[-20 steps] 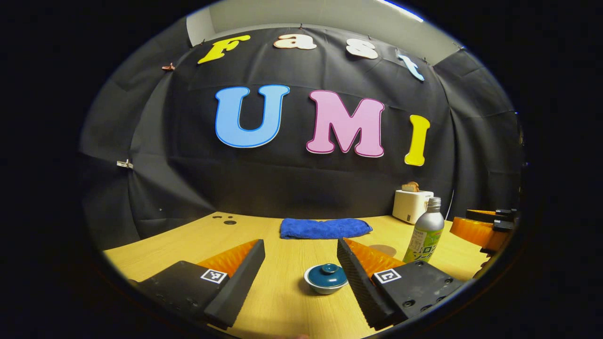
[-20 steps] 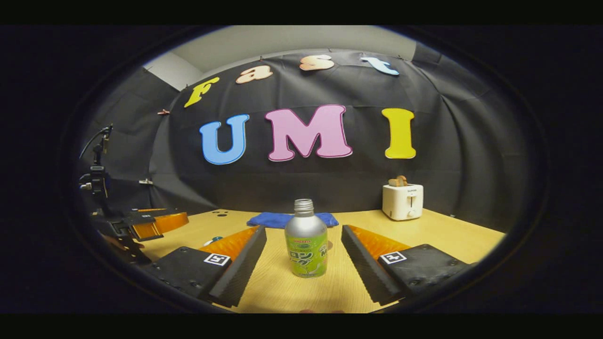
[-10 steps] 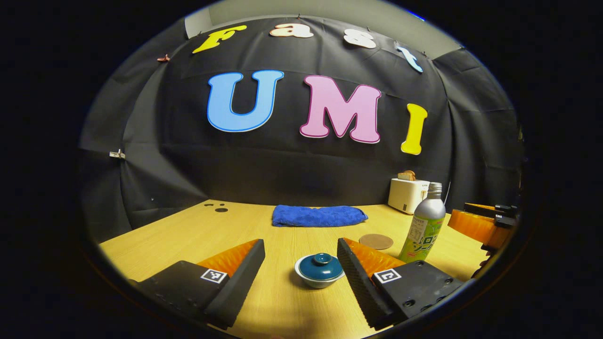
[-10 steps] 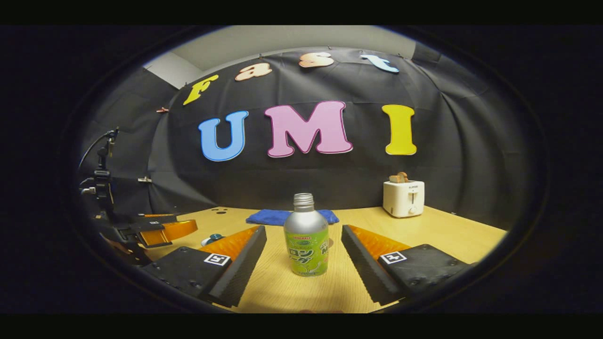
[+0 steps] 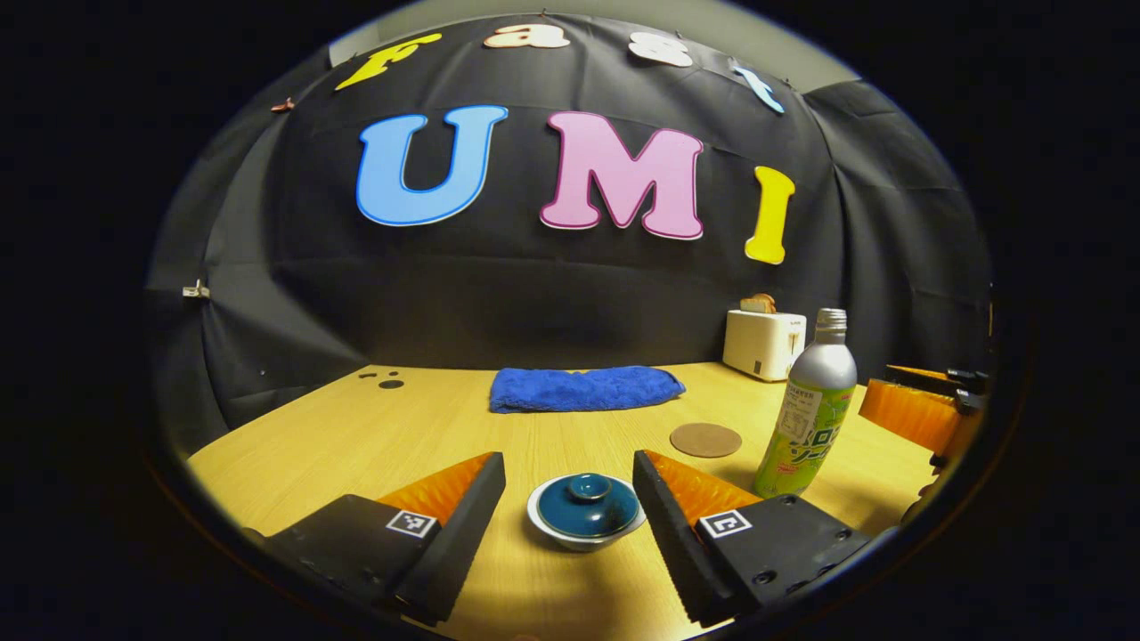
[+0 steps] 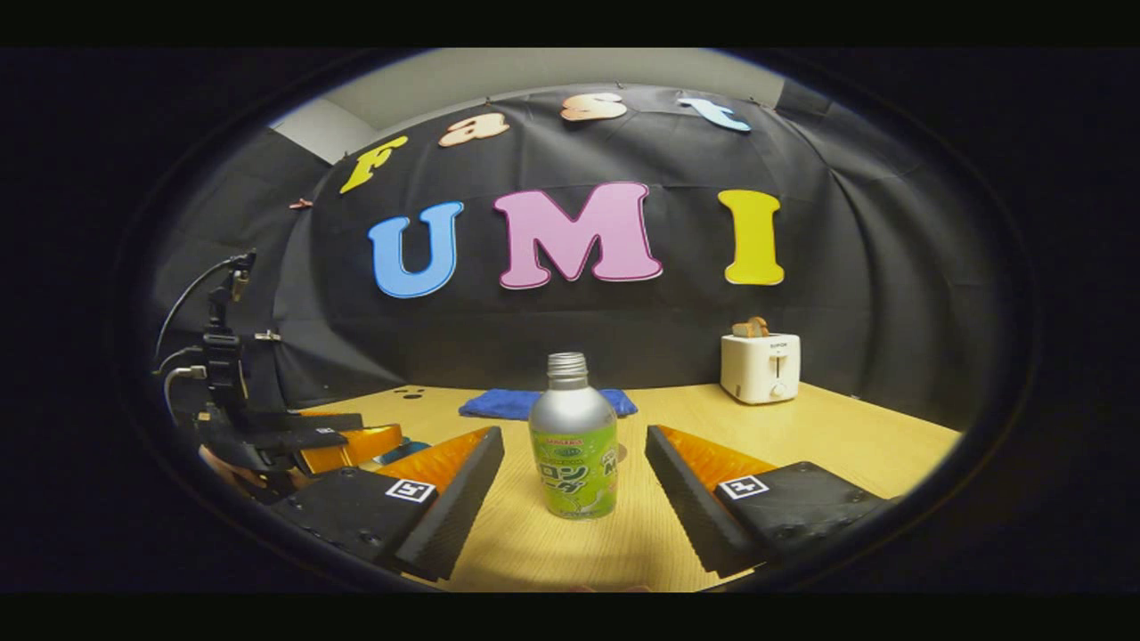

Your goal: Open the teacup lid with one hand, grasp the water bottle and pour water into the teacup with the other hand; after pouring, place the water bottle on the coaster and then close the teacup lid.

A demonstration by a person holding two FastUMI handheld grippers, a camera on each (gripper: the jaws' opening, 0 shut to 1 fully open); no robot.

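Dim booth, overhead light, soft shadows, fisheye-bent edges.

A small white porcelain teacup [image 5: 583,532] sits near the front of the light wooden table [image 5: 356,436], its round dark-teal lid [image 5: 585,505] with a knob on top in place. To its right and a little farther back stands an upright silver metal water bottle [image 5: 810,411] with a green label, its neck uncapped. Between them, farther back, a flat round brown coaster [image 5: 705,440] lies bare.
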